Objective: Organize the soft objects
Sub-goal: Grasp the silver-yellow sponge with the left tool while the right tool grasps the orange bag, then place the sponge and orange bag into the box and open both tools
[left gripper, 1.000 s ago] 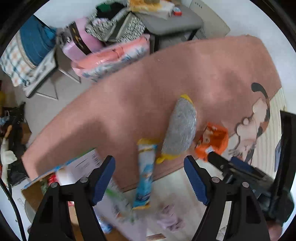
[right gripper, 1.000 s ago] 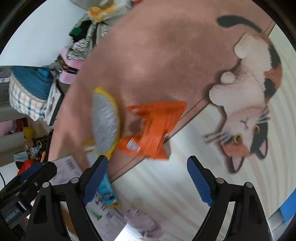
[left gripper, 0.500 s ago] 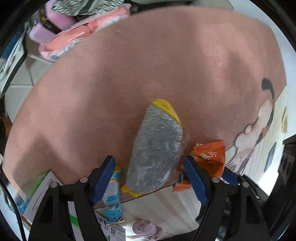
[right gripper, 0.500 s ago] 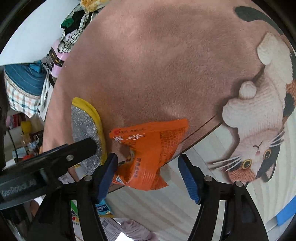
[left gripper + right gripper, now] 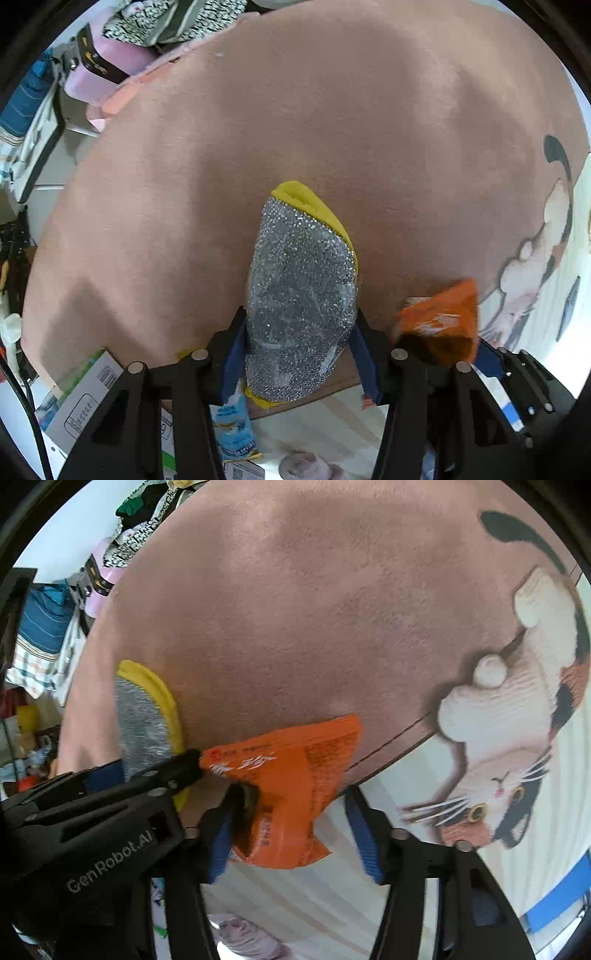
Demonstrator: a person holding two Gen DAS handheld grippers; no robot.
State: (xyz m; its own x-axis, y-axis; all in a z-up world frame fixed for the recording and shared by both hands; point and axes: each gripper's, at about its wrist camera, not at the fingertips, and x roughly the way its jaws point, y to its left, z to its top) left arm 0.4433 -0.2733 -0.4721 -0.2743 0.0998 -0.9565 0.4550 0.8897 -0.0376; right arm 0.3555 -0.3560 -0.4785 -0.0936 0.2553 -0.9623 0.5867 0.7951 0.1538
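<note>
A silver scouring sponge with a yellow backing [image 5: 303, 288] lies on the pink rug [image 5: 332, 110] by its near edge. My left gripper [image 5: 299, 332] points down over the sponge's near end. Its jaws are closing and both blue pads touch the sponge's sides. Just to the right lies an orange snack packet [image 5: 291, 768], half over the rug's edge. It sits between the closing jaws of my right gripper [image 5: 293, 812]: the left pad touches it, the right pad stands apart. The sponge [image 5: 144, 720] and a left gripper finger [image 5: 173, 771] show at the left of the right wrist view.
A calico cat picture [image 5: 498, 738] fills the mat on the right. Near the rug's front edge lie a blue-white packet [image 5: 232, 432], a cardboard box [image 5: 85, 398] and a lilac cloth [image 5: 243, 938]. A pink bag [image 5: 107, 62] and piled clothes stand beyond the rug.
Both grippers have come down closer to the rug. The left jaws narrowed onto the sponge, and the right jaws narrowed around the orange packet.
</note>
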